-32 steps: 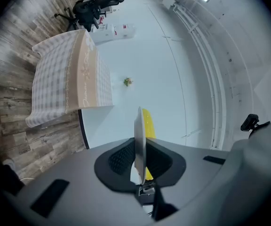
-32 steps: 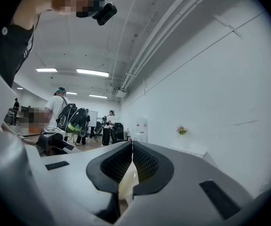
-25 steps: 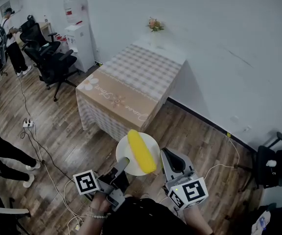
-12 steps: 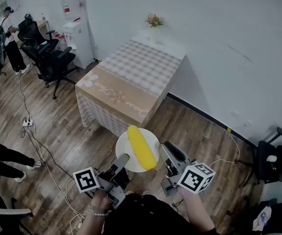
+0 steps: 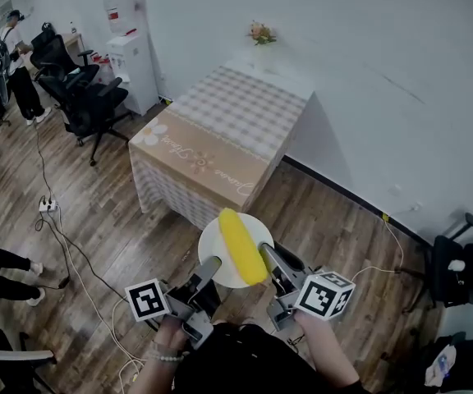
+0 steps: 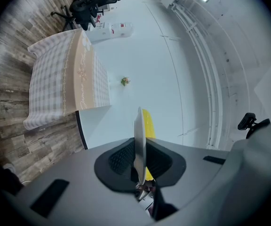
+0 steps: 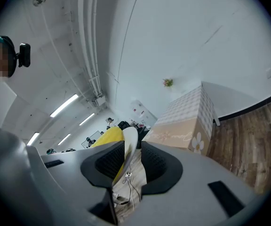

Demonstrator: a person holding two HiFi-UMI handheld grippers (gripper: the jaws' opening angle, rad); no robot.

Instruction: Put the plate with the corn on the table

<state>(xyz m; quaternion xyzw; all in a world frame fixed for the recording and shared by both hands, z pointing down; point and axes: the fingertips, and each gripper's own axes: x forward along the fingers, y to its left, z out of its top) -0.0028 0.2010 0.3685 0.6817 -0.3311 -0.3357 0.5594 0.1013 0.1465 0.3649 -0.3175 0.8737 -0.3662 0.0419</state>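
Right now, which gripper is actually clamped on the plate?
The left gripper: its jaws pinch the plate rim. The right gripper has just been opening; the rim sits between its jaws, unpressed.

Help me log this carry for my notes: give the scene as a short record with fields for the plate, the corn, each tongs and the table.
plate: white plate, in the air above the wood floor, short of the table
corn: yellow cob lying on the plate
left tongs: shut on the plate's rim
right tongs: open, jaws just been opening; plate's rim between them, a gap beside it
table: checked cloth, ahead of the plate; flowers at its far end
task: plate not yet on the table
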